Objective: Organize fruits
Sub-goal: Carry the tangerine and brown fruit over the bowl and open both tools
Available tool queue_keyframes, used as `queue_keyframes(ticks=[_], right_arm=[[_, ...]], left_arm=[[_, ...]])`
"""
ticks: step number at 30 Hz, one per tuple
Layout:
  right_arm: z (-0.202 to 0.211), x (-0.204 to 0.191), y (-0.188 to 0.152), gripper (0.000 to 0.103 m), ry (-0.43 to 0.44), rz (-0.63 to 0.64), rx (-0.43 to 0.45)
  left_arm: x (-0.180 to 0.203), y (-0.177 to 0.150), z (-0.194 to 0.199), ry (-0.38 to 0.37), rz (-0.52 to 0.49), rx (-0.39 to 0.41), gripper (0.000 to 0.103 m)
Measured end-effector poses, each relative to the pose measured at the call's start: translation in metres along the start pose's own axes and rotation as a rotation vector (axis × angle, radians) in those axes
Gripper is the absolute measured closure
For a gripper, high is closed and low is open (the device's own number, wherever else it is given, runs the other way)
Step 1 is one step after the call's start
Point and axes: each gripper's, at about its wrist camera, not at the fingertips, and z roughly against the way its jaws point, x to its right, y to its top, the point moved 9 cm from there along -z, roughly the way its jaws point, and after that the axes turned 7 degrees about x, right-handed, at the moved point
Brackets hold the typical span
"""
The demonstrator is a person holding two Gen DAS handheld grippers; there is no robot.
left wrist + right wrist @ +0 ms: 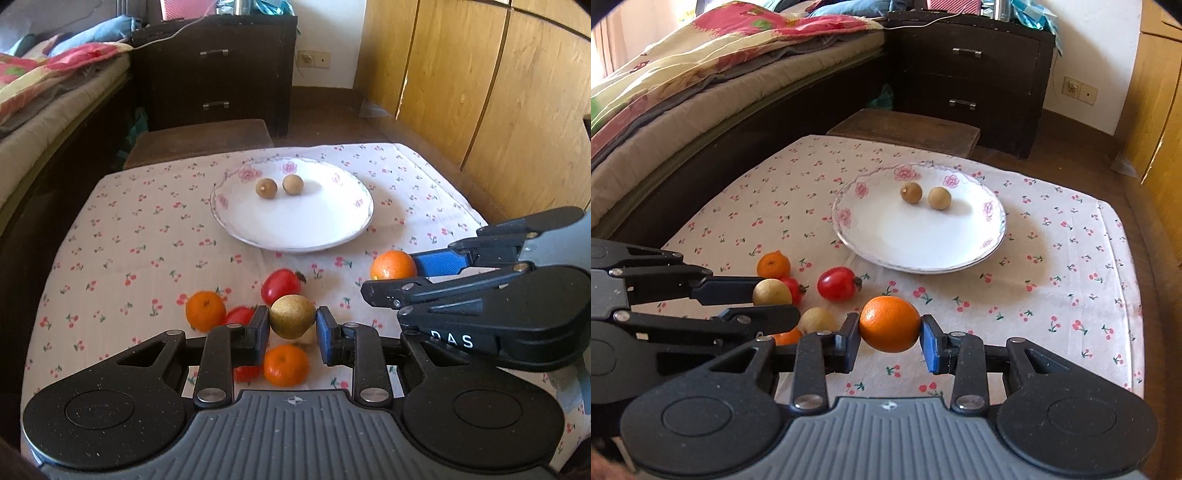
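My left gripper [291,325] is shut on a tan round fruit [291,316], which also shows in the right wrist view [772,292]. My right gripper [890,328] is shut on an orange [889,324], seen from the left wrist view too [393,265]. A white flowered plate [314,229] holds two small brown fruits [279,187]. On the cloth lie two other oranges [205,310] [285,365], red tomatoes [280,285] and another tan fruit [817,319], all below and beside my left gripper.
The table has a cherry-print cloth [129,258]. A brown stool [199,140] stands past the far edge, a dark drawer chest [214,74] behind it. A bed [44,110] runs along the left, wooden wardrobe doors [498,92] on the right.
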Motion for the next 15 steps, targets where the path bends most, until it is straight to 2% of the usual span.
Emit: queue_keyframes(ticks=[15], right_arm=[[-0.004, 0.016, 0.019, 0.067, -0.046, -0.019, 0.039]], left_arm=[[0.003, 0.025, -0.012, 0.006, -0.01, 0.024, 0.068]])
